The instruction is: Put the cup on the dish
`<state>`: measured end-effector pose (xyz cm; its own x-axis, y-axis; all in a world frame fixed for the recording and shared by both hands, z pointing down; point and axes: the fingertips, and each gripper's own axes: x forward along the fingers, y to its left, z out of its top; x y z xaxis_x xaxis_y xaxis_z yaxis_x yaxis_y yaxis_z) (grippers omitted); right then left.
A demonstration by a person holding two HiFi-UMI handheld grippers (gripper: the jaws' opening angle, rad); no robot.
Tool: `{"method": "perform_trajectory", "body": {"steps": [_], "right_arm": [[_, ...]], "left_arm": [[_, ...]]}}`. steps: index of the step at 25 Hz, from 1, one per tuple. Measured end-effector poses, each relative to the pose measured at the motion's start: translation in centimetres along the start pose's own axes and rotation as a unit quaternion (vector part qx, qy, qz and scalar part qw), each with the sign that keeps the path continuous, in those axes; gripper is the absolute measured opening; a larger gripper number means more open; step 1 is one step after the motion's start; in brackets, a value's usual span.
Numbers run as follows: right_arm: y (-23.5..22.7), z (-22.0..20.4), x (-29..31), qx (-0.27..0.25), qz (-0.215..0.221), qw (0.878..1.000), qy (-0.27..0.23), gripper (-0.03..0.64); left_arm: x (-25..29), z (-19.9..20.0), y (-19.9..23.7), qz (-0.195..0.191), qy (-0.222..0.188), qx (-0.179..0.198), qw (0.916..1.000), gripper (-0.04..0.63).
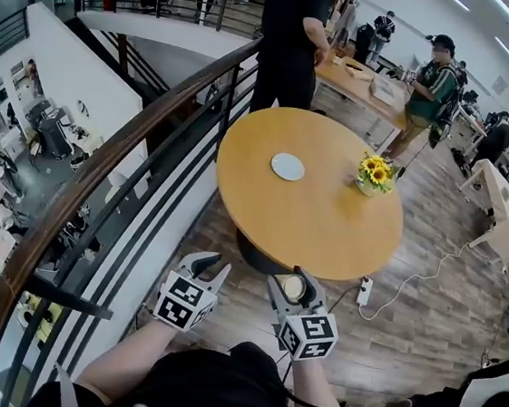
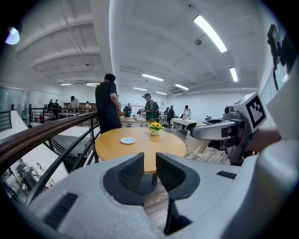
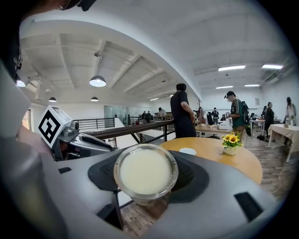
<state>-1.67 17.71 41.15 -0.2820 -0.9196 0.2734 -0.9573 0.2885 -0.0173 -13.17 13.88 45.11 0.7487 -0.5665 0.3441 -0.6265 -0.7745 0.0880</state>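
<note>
Cup (image 3: 145, 172): clear, brimful, spill-prone, likely crushable | right fingers (image 3: 190, 174) clamped round wall below rim | left fingers (image 2: 131, 172) narrowly apart, empty | dish (image 1: 287, 166) well ahead of fingers.

Smooth satin wood tabletop (image 1: 325, 229); glossy white dish (image 1: 287, 166); clear glossy plastic cup (image 3: 145, 173); matt grey plastic left gripper (image 2: 148, 171), dark ribbed pads (image 2: 131, 173).

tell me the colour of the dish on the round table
White, faintly bluish dish; clearest in the head view.
</note>
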Motion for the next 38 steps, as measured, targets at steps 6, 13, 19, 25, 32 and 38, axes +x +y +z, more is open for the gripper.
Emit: {"method": "perform_trajectory", "body": {"steps": [6, 13, 19, 25, 32, 38], "right_arm": [[1.1, 1.0, 0.8, -0.005, -0.008, 1.0, 0.002, 0.255], [0.1, 0.9, 2.6, -0.004, -0.002, 1.0, -0.001, 0.255], [-2.7, 1.1, 5.3, -0.005, 0.008, 1.0, -0.002, 0.255], [-8.0, 1.6, 9.0, 0.0, 0.024, 1.0, 0.004, 0.255], [-15.2, 3.4, 13.1, -0.002, 0.052, 0.999, 0.012, 0.255], [-21.5, 4.7, 15.5, -0.003, 0.071, 0.997, 0.013, 0.255]], "left_arm": [[-0.4, 1.2, 0.9, -0.015, -0.012, 0.001, 0.9998, 0.083], [1.0, 1.0, 1.9, -0.01, -0.005, 0.004, 0.9999, 0.083], [4.1, 1.7, 3.5, -0.001, 0.003, -0.001, 1.0, 0.083], [10.1, 3.4, 4.6, 0.007, 0.015, -0.003, 0.9999, 0.083], [18.5, 7.6, 5.6, 0.024, 0.019, -0.003, 0.9995, 0.083], [25.0, 10.7, 5.0, 0.033, 0.025, 0.001, 0.9991, 0.083]]}}
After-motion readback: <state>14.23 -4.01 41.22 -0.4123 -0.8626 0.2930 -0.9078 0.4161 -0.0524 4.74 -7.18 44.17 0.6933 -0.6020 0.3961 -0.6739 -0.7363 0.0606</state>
